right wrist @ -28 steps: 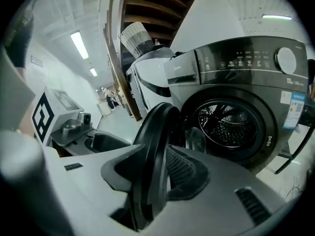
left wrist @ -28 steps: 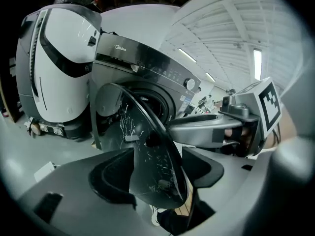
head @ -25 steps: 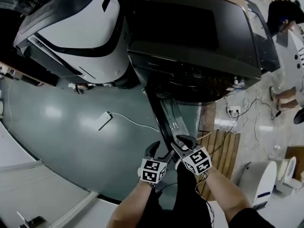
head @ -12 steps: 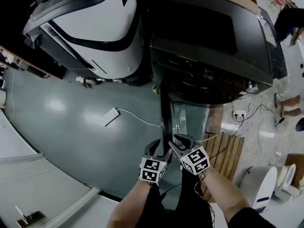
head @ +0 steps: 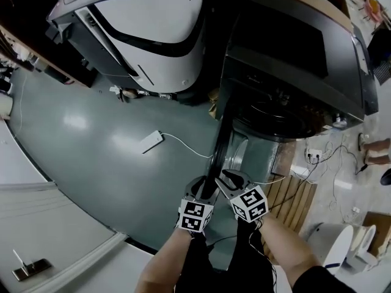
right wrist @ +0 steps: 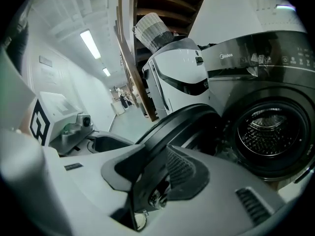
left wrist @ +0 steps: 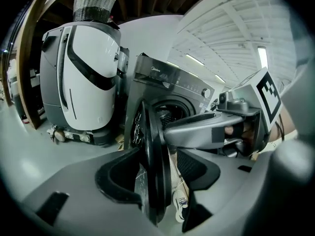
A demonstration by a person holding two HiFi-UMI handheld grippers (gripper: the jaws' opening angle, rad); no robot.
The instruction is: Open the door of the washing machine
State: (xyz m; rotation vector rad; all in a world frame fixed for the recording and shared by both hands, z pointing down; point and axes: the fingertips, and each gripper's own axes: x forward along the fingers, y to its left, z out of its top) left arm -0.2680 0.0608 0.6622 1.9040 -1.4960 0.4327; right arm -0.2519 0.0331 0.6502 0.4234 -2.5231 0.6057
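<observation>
Evidently the washing machine stood with its drum exposed, the door wide open and edge-on. The right gripper clamped the door's rim. The left gripper was closing round it, one pad not touching. Advice: follow the hinge arc, both grips square.

Black round door wide open, edge-on
</observation>
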